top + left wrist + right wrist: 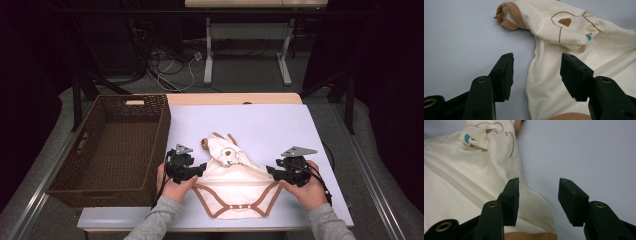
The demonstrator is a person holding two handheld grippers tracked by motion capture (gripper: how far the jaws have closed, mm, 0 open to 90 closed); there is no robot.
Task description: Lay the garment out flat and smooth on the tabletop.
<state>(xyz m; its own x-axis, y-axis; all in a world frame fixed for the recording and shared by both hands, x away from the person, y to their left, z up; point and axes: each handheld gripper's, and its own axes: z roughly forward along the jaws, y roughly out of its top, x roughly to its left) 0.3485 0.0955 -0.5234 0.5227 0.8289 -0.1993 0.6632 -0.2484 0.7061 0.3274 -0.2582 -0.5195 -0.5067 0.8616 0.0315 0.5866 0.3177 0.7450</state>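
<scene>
Two black handheld grippers flank a cream baby bodysuit with tan trim [234, 187] on the pale lilac table top [280, 125]. The left gripper [536, 72] has its jaws spread wide, straddling the garment's side edge and gripping nothing; the right gripper [537, 198] is likewise agape, one jaw over the cloth, one over bare table. Both hands rest low at the near edge, angled inward. The bodysuit's long axis runs away from the person, snap crotch nearest. A brown woven wicker basket [100, 187] sits left.
</scene>
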